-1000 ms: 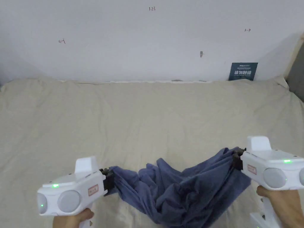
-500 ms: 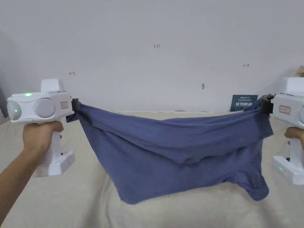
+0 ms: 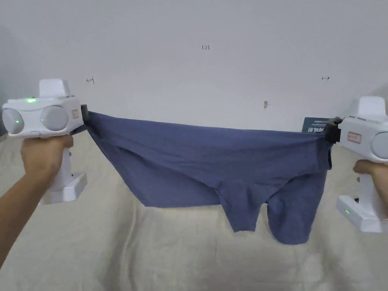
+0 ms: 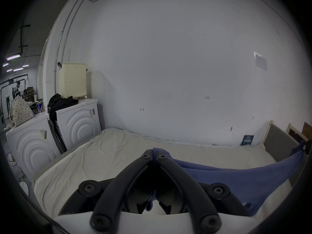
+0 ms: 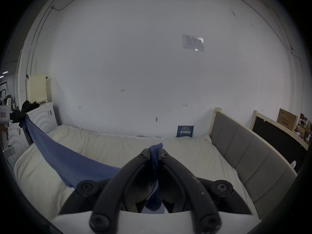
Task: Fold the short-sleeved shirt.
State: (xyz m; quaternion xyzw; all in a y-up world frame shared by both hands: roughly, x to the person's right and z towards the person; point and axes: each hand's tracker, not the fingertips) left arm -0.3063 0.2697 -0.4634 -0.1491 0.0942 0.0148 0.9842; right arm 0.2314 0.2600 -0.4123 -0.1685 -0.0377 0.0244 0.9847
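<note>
Blue shirt (image 3: 201, 159) hangs stretched between left claw (image 3: 85, 113) and right claw (image 3: 328, 130).

Shirt: the blue short-sleeved cotton shirt (image 3: 204, 159) hangs stretched above the beige sheeted bed (image 3: 113, 246).
Left end: clamped in the left gripper (image 3: 84, 112).
Right end: clamped in the right gripper (image 3: 329, 130).
Behind the bed: the plain white wall (image 3: 189, 75).
Right of the bed: the grey padded headboard (image 5: 244, 153).
Left of the bed: two white washing machines (image 4: 79, 117).
</note>
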